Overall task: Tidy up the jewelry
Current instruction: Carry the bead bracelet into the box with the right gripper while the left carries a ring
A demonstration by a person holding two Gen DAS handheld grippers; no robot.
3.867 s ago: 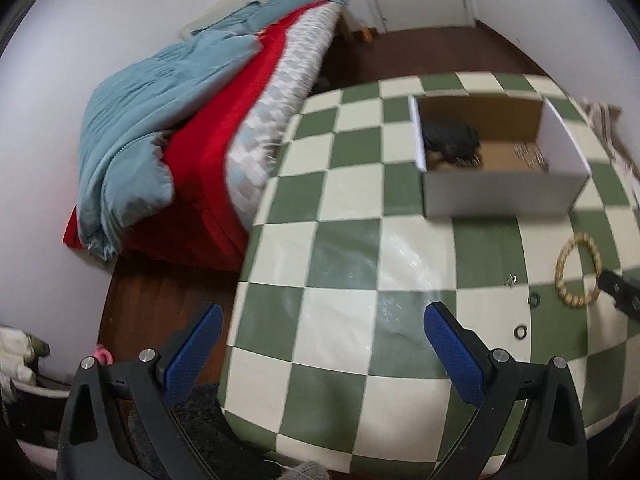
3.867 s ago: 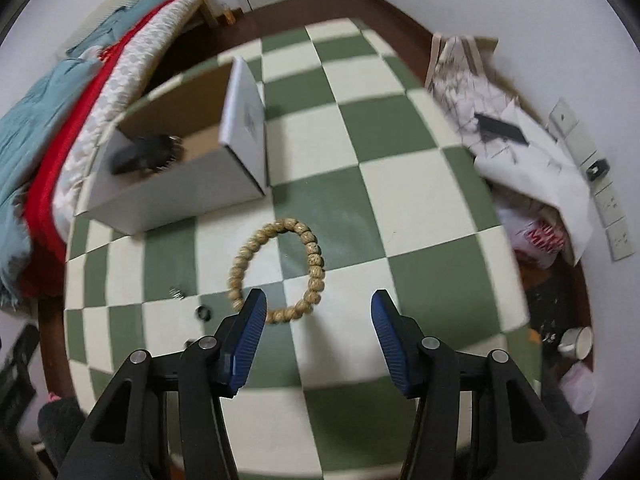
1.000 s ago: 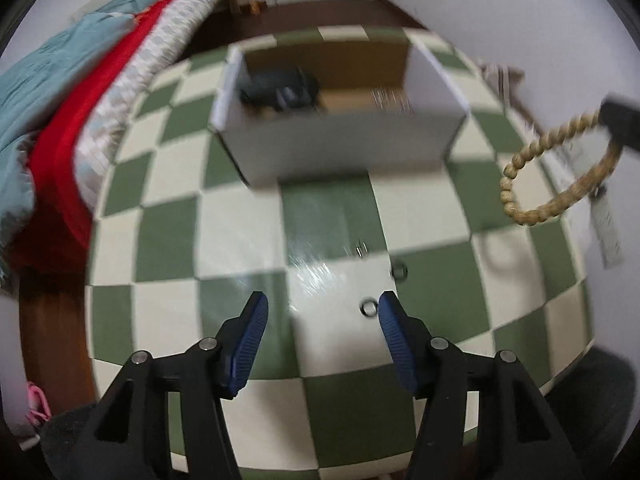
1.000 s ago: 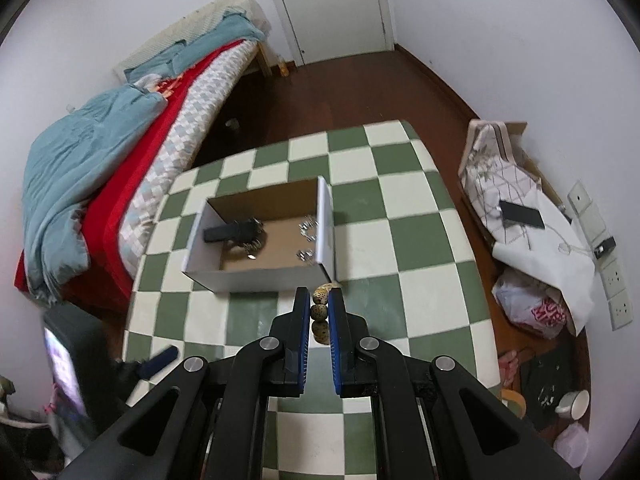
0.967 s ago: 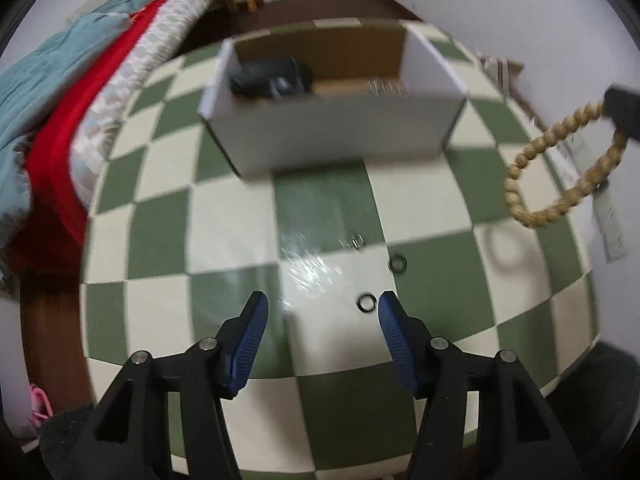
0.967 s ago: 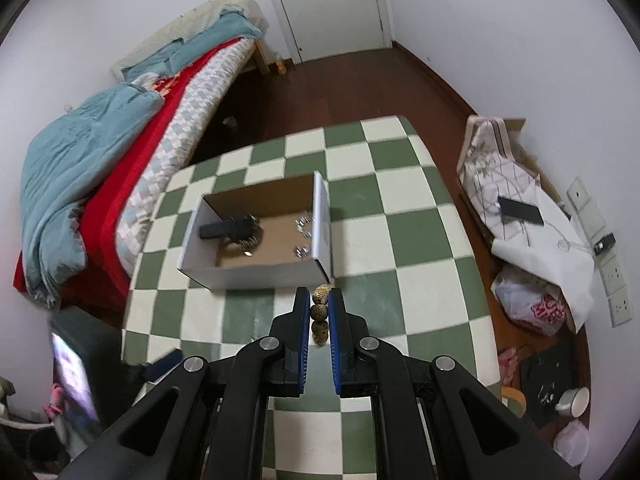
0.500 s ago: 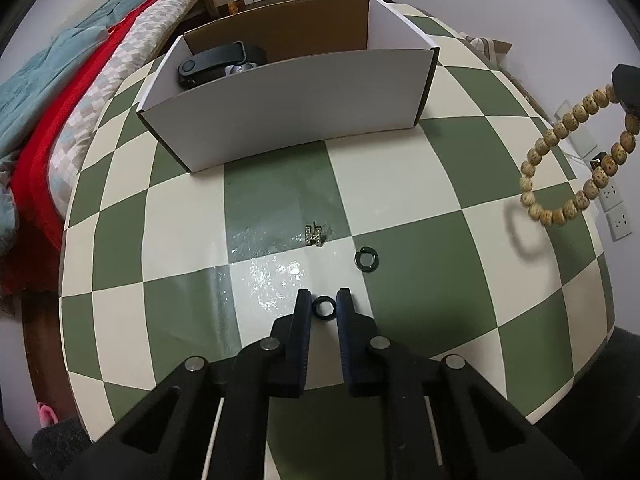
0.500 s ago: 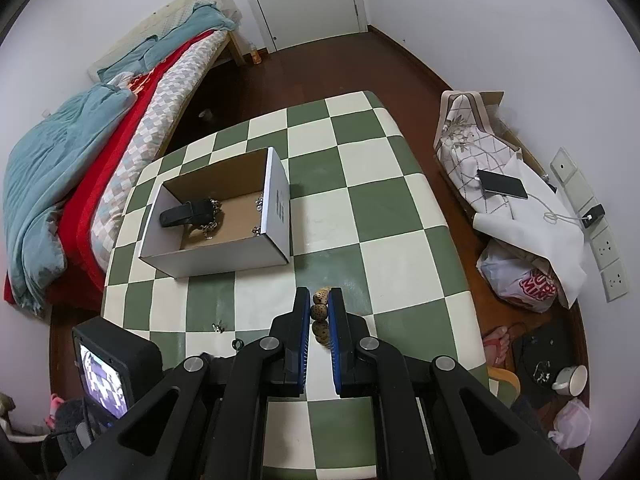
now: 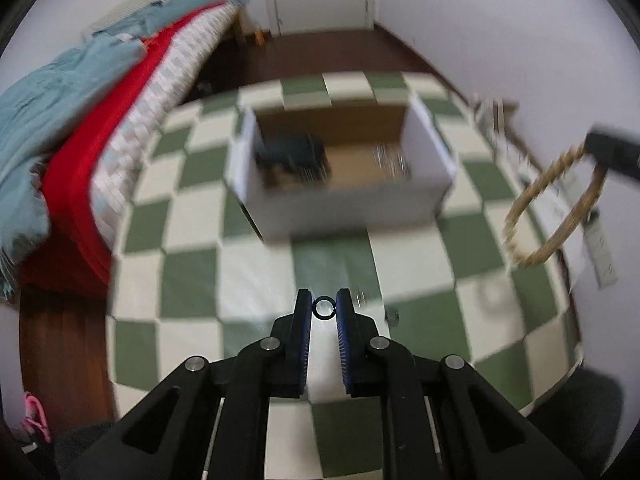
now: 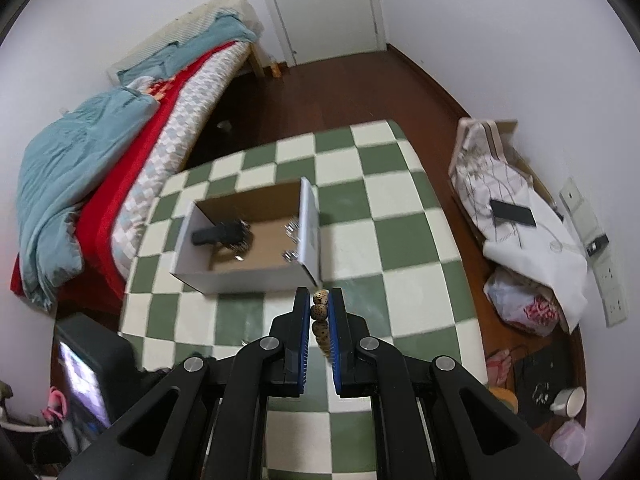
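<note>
My left gripper (image 9: 323,307) is shut on a small black ring (image 9: 323,307) and holds it above the checkered table (image 9: 192,280). My right gripper (image 10: 320,304) is shut on a wooden bead bracelet (image 10: 320,312), held high above the table; the bracelet also hangs at the right of the left wrist view (image 9: 556,216). The open white box (image 10: 248,240) holds a black item (image 10: 220,234) and shiny metal pieces (image 10: 290,240). It also shows in the left wrist view (image 9: 344,176). Another small ring (image 9: 393,317) and a tiny metal piece (image 9: 360,295) lie on the table.
A bed with red and blue bedding (image 10: 100,168) stands left of the table. Bags and clothes (image 10: 520,232) lie on the floor to the right. A closed door (image 10: 320,8) is at the back. The left gripper's screen (image 10: 86,372) shows low left.
My left gripper has shut on the small black ring and lifted it off the table. My right gripper keeps holding the bracelet high and has shifted a little toward the box.
</note>
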